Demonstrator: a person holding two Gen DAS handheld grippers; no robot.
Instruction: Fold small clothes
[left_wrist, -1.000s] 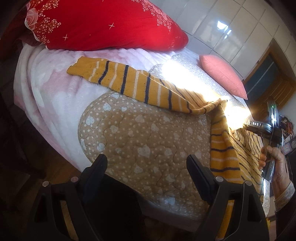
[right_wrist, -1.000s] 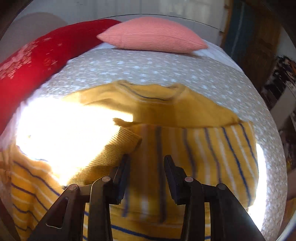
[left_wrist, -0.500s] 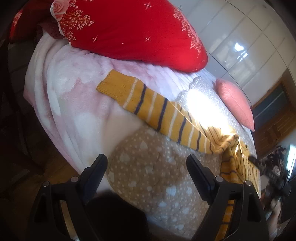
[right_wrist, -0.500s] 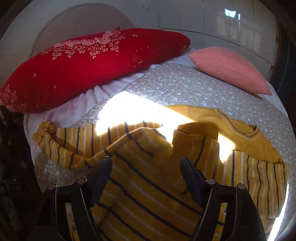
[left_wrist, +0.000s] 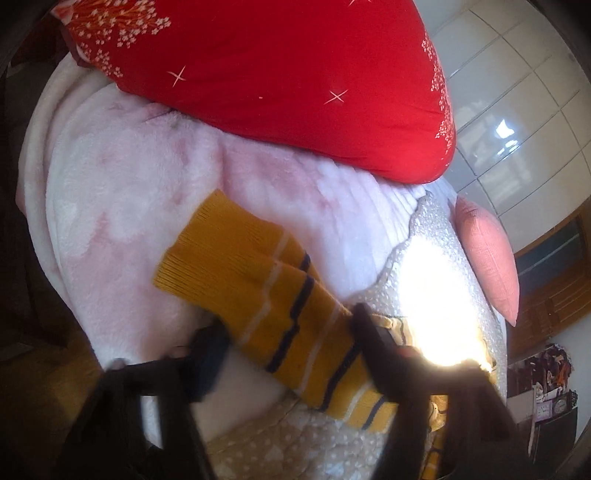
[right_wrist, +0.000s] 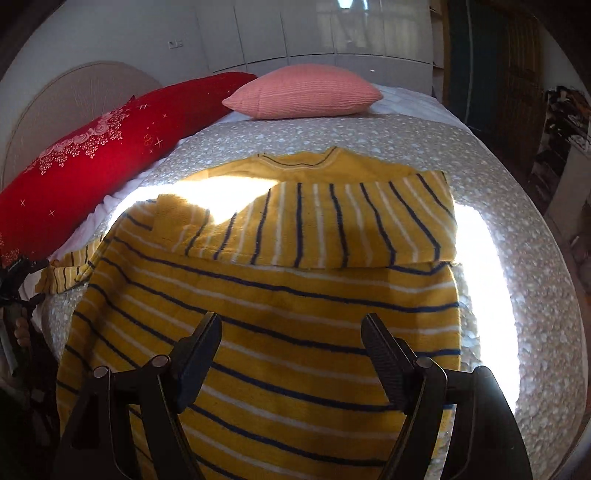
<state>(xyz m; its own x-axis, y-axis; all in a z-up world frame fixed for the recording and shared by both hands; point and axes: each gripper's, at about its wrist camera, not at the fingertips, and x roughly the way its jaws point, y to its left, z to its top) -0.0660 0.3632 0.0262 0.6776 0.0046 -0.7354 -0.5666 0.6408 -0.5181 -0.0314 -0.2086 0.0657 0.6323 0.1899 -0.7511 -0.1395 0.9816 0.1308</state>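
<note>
The left gripper (left_wrist: 291, 336) sat low in the middle of the left wrist view, blurred, its jaws closing with the striped sleeve (left_wrist: 273, 306) of the yellow sweater (right_wrist: 266, 302) lying between them; whether the pads already pressed the knit could not be told through the blur. That one sleeve ran from its plain ribbed cuff at centre left down toward the lower right, across a pale pink fleece blanket (left_wrist: 122, 206) and onto the dotted quilt (left_wrist: 295, 446). The right gripper (right_wrist: 291, 354) stood at the bottom of the right wrist view with its jaws wide apart and nothing between them, poised above the sweater's body. There was one sweater, yellow with dark blue and white stripes, spread over the middle of the quilt; its other sleeve was folded across the chest in the upper centre, just below the neckline. At the left edge of that view a person's hand (right_wrist: 22, 328) showed around a dark handle, near the outstretched sleeve. Two cushions were counted: one large red pillow (left_wrist: 280, 77) with white flower and star print, filling the top of the left wrist view, and one smaller pink pillow (right_wrist: 303, 96) at the upper centre of the right wrist view. Bright sun patches washed out parts of the quilt. No brand, label or readable writing showed anywhere.
</note>
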